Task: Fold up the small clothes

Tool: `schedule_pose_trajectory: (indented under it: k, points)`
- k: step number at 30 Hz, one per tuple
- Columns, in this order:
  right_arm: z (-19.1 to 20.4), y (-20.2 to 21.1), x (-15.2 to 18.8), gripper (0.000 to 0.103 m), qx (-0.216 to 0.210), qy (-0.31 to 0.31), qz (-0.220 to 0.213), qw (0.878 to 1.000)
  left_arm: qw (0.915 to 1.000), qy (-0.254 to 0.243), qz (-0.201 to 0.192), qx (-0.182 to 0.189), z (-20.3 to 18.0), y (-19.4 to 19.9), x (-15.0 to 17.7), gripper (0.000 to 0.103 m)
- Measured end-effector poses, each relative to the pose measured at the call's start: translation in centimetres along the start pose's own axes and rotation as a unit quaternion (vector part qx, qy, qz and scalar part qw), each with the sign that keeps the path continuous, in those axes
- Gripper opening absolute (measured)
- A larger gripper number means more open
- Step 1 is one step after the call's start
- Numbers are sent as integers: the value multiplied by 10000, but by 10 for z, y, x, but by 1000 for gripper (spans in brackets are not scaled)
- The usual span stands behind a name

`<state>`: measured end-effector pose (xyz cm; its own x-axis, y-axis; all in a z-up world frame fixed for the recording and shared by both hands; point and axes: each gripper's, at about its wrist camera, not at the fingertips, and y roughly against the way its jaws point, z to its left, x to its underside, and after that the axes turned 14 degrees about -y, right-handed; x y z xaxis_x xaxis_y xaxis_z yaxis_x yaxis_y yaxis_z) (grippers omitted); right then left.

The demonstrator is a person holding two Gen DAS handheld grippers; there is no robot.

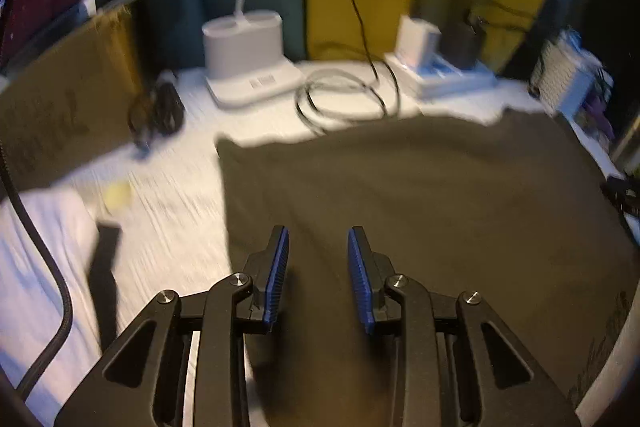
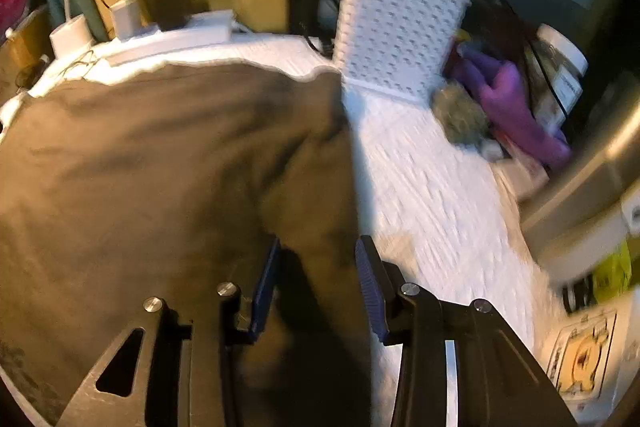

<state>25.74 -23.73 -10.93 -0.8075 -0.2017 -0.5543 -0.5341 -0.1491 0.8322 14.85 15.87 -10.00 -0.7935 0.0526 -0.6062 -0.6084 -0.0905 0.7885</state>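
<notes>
Now your left gripper (image 1: pixel 318 277) hangs over the dark olive-brown cloth garment (image 1: pixel 420 207), its blue ribbed pads parted with nothing between them, only cloth beneath. Your right gripper (image 2: pixel 316 285) stands a little apart too, its pads straddling the garment's right edge without pressing on it. The garment lies spread on the white textured table covering (image 1: pixel 176 227). Its left edge runs straight, just left of your left fingers; beyond it you have bare covering out to a black strap (image 1: pixel 105 267) and a small yellow scrap (image 1: pixel 117 195). Along the far edge sit a coiled black cable (image 1: pixel 344 99) and a white lamp base (image 1: pixel 248 63), near the hem. On your right, open covering runs to a white perforated plastic basket (image 2: pixel 396 39) and a purple cloth (image 2: pixel 512 107).
</notes>
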Motion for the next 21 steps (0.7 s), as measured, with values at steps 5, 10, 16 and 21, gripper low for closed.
schedule_pose_trajectory:
  k: [5, 10, 16, 21]
  points:
    - [-28, 4, 9, 49, 143, -415, -133, 9989, 9997, 189, 37, -159, 0, -4, 26, 34]
    - [-36, 10, 14, 51, 294, -513, -216, 9980, 9990, 269, 148, -332, 4, 1, 27, 34]
    - [-32, 32, 27, 54, 417, -575, -308, 9970, 9995, 153, -265, -98, -10, 39, 38, 37]
    - [-12, 58, 49, 54, 251, -444, -369, 9980, 9987, 14, -481, 158, -34, 63, 55, 48]
